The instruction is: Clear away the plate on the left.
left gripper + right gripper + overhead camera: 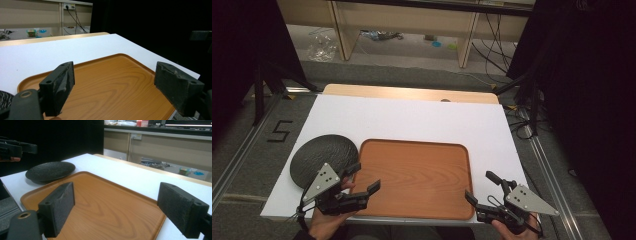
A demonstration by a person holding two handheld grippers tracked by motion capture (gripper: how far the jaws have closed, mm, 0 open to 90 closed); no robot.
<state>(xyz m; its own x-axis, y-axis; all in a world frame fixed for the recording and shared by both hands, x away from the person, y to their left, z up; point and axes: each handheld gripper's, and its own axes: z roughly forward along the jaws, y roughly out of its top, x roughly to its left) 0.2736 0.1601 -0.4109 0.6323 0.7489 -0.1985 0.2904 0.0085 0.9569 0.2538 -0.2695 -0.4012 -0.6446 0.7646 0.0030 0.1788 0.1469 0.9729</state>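
Observation:
A brown wooden tray (414, 175) lies bare on the white table near the front edge. A dark round plate (319, 157) rests just left of it, touching the tray's left rim. My left gripper (363, 177) hovers over the tray's front left corner, jaws wide apart and nothing between them; its own view looks across the tray (117, 85). My right gripper (481, 187) sits at the tray's front right corner, also open and bare. In the right gripper view the tray (100, 205) and the plate (50, 171) lie ahead, with the left gripper (15, 148) at far left.
The white board (412, 117) covers a wooden tabletop (412, 92). Black curtains hang left and right. Metal rails run along both sides of the table, with cables on the floor at right. Wooden furniture legs stand behind.

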